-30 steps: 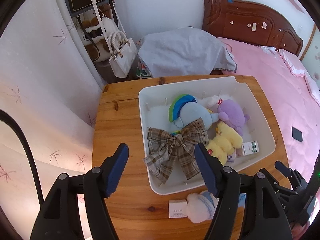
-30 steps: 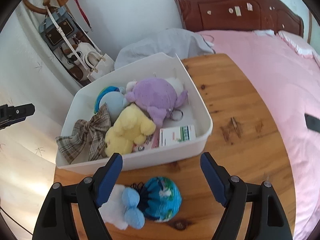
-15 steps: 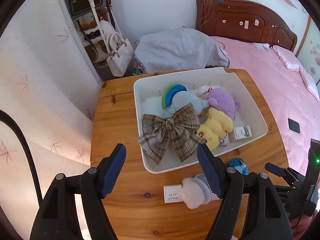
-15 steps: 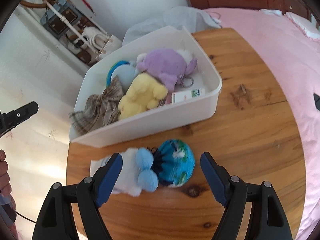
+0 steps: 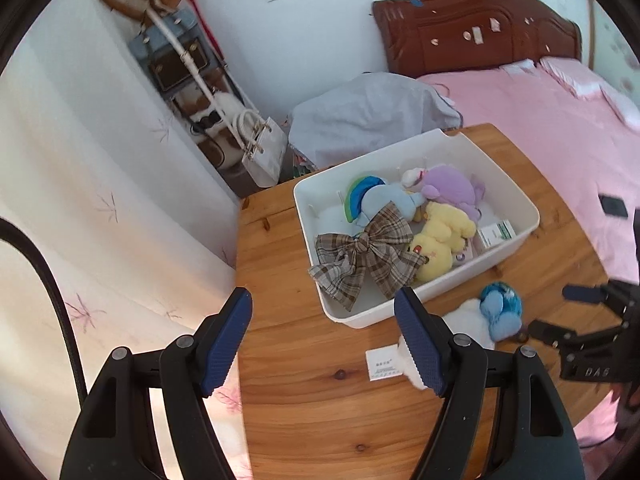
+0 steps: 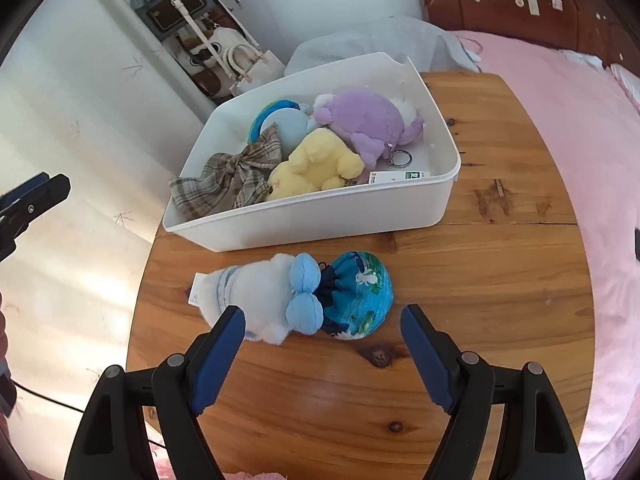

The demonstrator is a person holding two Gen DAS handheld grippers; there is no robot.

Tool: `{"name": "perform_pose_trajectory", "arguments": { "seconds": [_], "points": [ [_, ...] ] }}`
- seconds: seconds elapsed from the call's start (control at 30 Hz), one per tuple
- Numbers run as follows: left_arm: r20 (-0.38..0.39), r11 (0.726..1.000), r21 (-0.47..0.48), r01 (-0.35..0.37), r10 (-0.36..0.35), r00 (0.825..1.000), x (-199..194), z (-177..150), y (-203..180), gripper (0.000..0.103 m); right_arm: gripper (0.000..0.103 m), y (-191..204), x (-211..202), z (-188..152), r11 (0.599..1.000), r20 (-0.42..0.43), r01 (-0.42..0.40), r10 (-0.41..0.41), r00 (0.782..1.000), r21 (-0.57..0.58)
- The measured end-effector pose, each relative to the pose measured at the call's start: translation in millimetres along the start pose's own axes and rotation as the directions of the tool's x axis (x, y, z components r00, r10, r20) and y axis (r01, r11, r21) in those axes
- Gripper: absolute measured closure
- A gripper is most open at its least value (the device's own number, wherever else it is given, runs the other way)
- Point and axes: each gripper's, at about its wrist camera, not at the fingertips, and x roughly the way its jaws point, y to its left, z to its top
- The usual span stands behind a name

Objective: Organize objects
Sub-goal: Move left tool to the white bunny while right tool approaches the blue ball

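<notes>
A white bin (image 5: 516, 196) (image 6: 320, 216) stands on the round wooden table (image 5: 304, 400) (image 6: 480, 280). It holds a plaid bow (image 5: 364, 260) (image 6: 232, 172), a yellow plush (image 5: 440, 240) (image 6: 316, 168), a purple plush (image 5: 452, 188) (image 6: 368, 120), a blue plush (image 5: 372, 200) and a small box (image 5: 496, 232). In front of the bin lie a white plush with light-blue feet (image 6: 256, 292) (image 5: 468, 320), a round blue pouch (image 6: 360, 296) (image 5: 500, 294) and a small white box (image 5: 384, 364). My left gripper (image 5: 322, 304) hangs open and empty above the table's near left. My right gripper (image 6: 322, 320) is open just short of the plush and pouch.
A pink bed (image 5: 560, 120) with a dark wooden headboard runs along the table's right side, with a black phone (image 5: 612, 206) on it. A grey covered bundle (image 5: 368, 120) sits behind the table. Handbags (image 5: 260, 148) hang at the back left beside a pale curtain.
Both grippers have drawn back from the bin and rolled a little. The left jaws stand slightly wider. The white plush and pouch now lie farther ahead of the right fingers.
</notes>
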Motion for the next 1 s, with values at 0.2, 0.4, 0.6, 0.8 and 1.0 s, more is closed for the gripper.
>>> {"name": "perform_pose_trajectory", "arguments": {
  "seconds": [0.2,0.4,0.6,0.8,1.0],
  "points": [
    [-0.035,0.996,0.084,0.022,-0.019,0.999,-3,-3,-20,0.026,0.022,-8,-5,-16,1.000,0.045,0.017,-0.017,0.999,0.005],
    [-0.070,0.973,0.211,0.094,-0.081,0.994,-5,-3,-49,0.026,0.022,-17,-4,-30,0.998,0.079,0.058,-0.061,0.995,0.039],
    [-0.103,0.928,0.320,0.188,-0.163,0.981,-1,-3,-76,0.026,0.022,-18,-2,-39,0.995,0.108,0.095,-0.097,0.989,0.030],
    [-0.197,0.877,0.376,0.301,-0.241,0.950,24,-9,-93,0.026,0.022,-9,6,-49,0.984,0.136,0.163,-0.152,0.979,-0.073],
    [-0.306,0.812,0.430,0.395,-0.281,0.910,56,-20,-108,0.026,0.022,-2,14,-60,0.952,0.167,0.238,-0.207,0.964,-0.193]
  ]
}}
